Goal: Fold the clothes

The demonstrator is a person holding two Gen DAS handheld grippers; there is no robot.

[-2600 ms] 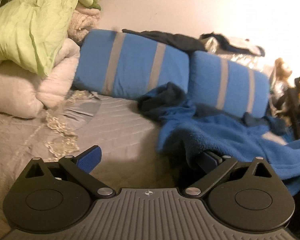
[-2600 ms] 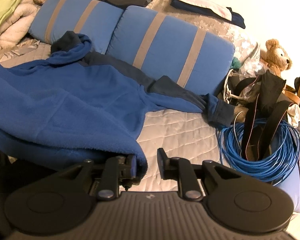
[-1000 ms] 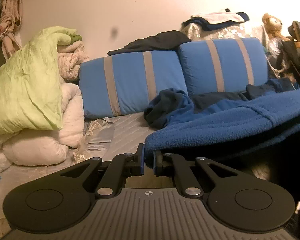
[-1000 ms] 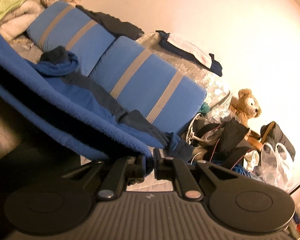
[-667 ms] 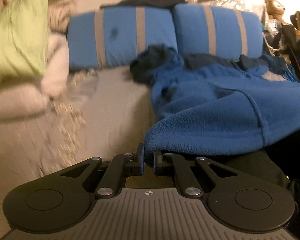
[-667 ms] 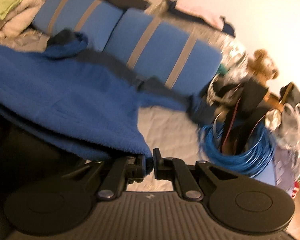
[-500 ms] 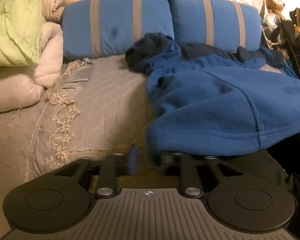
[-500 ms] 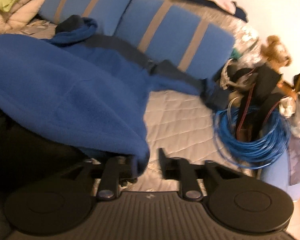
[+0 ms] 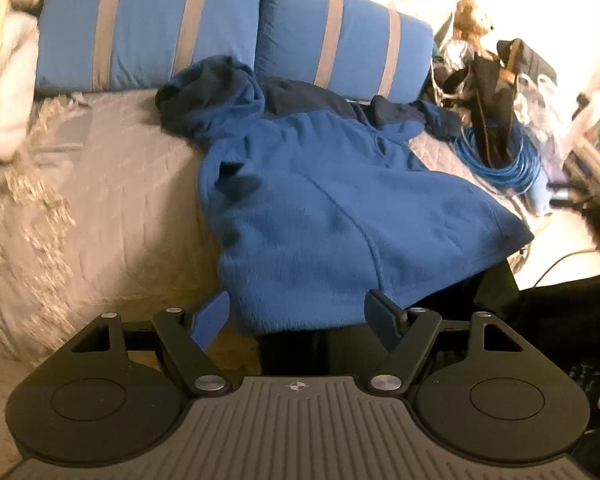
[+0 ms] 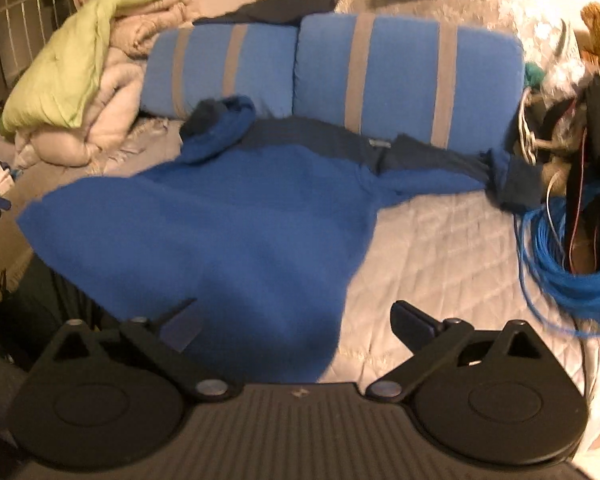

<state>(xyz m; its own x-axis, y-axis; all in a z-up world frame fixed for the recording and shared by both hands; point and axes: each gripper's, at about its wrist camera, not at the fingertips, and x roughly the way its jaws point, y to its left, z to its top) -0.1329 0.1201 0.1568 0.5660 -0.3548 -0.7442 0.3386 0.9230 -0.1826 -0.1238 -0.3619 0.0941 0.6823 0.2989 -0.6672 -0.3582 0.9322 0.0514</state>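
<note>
A blue fleece hoodie [image 9: 328, 208] with dark navy shoulders lies spread on the grey quilted bed [image 9: 112, 200], hood towards the pillows, hem hanging over the near edge. It also shows in the right wrist view [image 10: 220, 240], one sleeve stretched right [image 10: 440, 176]. My left gripper [image 9: 300, 316] is open and empty, just before the hem. My right gripper [image 10: 296, 320] is open and empty over the hem's right corner.
Two blue pillows with grey stripes [image 9: 228, 28] stand behind the hoodie. Piled green and white bedding [image 10: 80, 80] is at the left. A coil of blue cable [image 10: 560, 264], dark bags [image 9: 496, 80] and a teddy bear [image 9: 472, 20] crowd the right side.
Both grippers were shut on the hoodie's hem and held it up. They lowered it onto the bed, opened and let it go. The hoodie now lies flat.
</note>
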